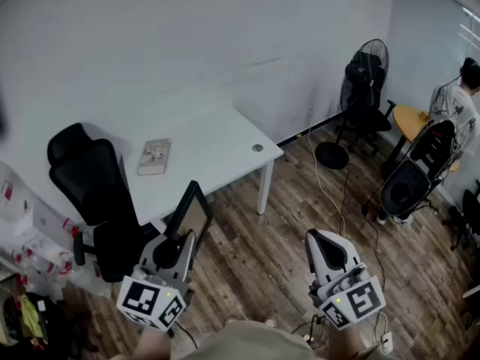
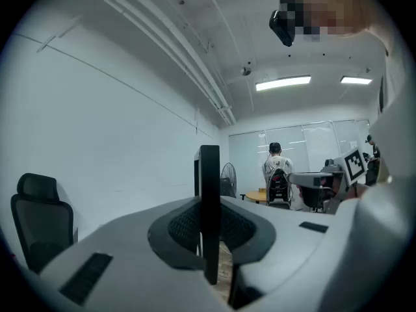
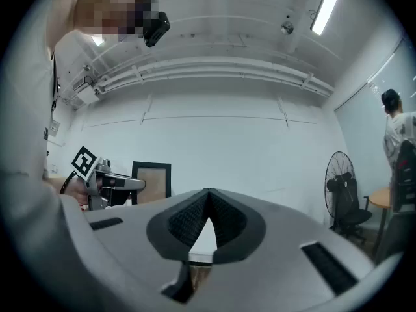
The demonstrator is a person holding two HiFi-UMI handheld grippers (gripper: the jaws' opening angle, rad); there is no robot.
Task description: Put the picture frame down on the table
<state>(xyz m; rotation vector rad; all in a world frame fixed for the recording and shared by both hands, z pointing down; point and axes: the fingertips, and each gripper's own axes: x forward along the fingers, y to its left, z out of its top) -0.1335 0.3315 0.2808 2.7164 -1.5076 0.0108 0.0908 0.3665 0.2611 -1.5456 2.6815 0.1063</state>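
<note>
A black picture frame (image 1: 190, 215) with a tan inner panel stands upright in my left gripper (image 1: 178, 240), whose jaws are shut on its lower edge. In the left gripper view the frame (image 2: 208, 207) shows edge-on, pinched between the jaws. It hangs above the wood floor, short of the white table (image 1: 214, 152). My right gripper (image 1: 324, 249) sits to the right, jaws shut with nothing between them. The right gripper view shows the frame (image 3: 153, 182) held by the other gripper at the left.
A small book (image 1: 154, 157) lies on the table's left part. A black office chair (image 1: 97, 197) stands at the table's near left side. A floor fan (image 1: 363, 88), a cable (image 1: 324, 178), a round table (image 1: 410, 121) and a person (image 1: 458, 109) are at the right.
</note>
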